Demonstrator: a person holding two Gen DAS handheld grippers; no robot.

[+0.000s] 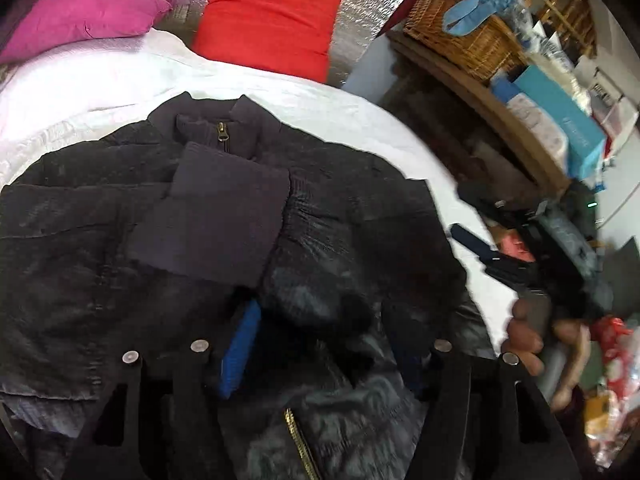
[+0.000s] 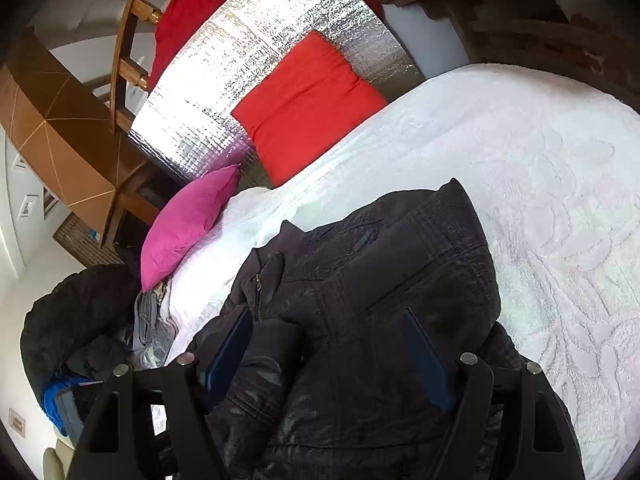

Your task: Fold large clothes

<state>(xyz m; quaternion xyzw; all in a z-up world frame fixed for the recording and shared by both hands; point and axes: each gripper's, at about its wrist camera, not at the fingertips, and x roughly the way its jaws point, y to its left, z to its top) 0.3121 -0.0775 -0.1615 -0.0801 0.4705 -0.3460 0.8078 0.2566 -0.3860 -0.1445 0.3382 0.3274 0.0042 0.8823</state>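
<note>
Item: dark padded jacket [image 1: 224, 208], laid flat on the white bedspread [image 1: 100, 80], collar toward the red cushion [image 1: 268, 16], brass zip pull visible at the neck. One ribbed cuff and sleeve folded in across the chest, just below the collar.

Step in hand, by judgement: sleeves in, body fold not yet made. Next move likely calls for a grip on the hem edge nearest the cameras, then a lift toward the collar, kept level so the folded sleeve does not slide off.

Left gripper [image 1: 324, 344]: jaws parted about halfway, blue pads above the lower front of the jacket, near the gold pocket zip; nothing pinched between them as far as visible.

Right gripper [image 2: 328, 356]: jaws wide, hovering over the jacket's side away from the pink cushion [image 2: 188, 224]; fabric beneath and between the pads, no pinch evident.

Left wrist view only: wicker basket [image 1: 460, 36] and cluttered shelf beyond the bed edge, a person's hand [image 1: 528, 332] on the other tool, gold pocket zip.

Right wrist view only: second dark garment [image 2: 76, 312] heaped beside the bed below the pink cushion, wooden chair, broad bare stretch of bedspread beyond the jacket.
</note>
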